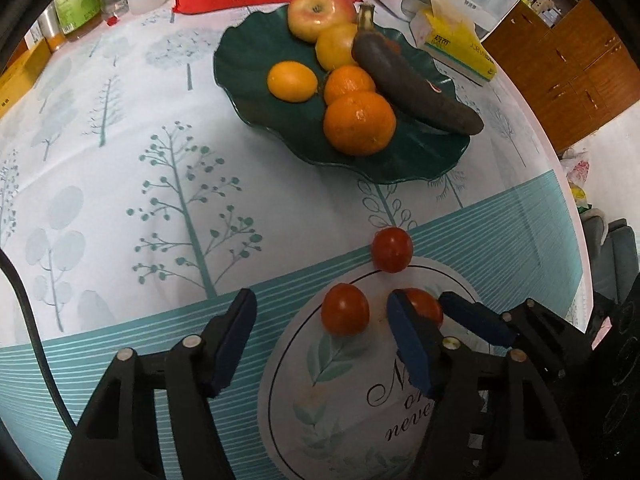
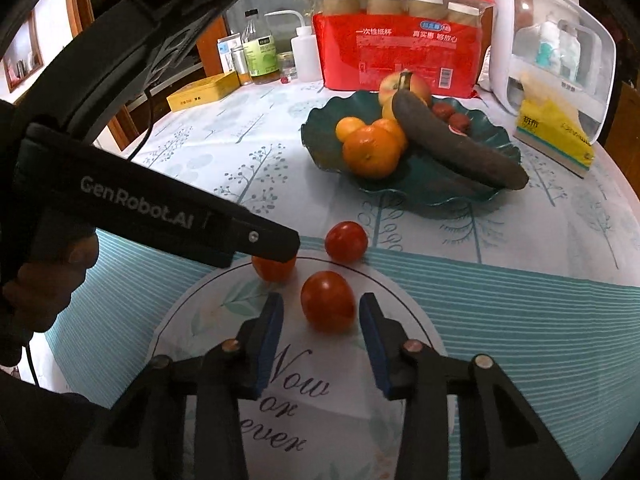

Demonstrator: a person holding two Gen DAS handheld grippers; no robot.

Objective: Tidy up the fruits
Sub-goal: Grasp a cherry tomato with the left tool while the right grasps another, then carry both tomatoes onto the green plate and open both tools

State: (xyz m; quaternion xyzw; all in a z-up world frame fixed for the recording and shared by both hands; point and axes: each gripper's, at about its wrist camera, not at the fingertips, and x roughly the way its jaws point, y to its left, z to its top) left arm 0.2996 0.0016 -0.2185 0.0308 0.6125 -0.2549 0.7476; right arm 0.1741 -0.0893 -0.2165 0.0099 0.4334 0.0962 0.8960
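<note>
Tablecloth (image 1: 120, 160) broadly bare left of plate (image 1: 240, 92) and tomatoes (image 1: 345, 309).

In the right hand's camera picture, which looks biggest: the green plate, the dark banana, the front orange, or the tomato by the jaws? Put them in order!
1. Green plate
2. Dark banana
3 and 4. Front orange and nearest tomato look about alike. The tomato sits much closer to the camera, so I can't rank those two.

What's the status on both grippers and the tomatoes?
Left gripper open, astride one tomato. Right gripper open, astride another tomato. Third tomato loose; green plate path unobstructed.
</note>
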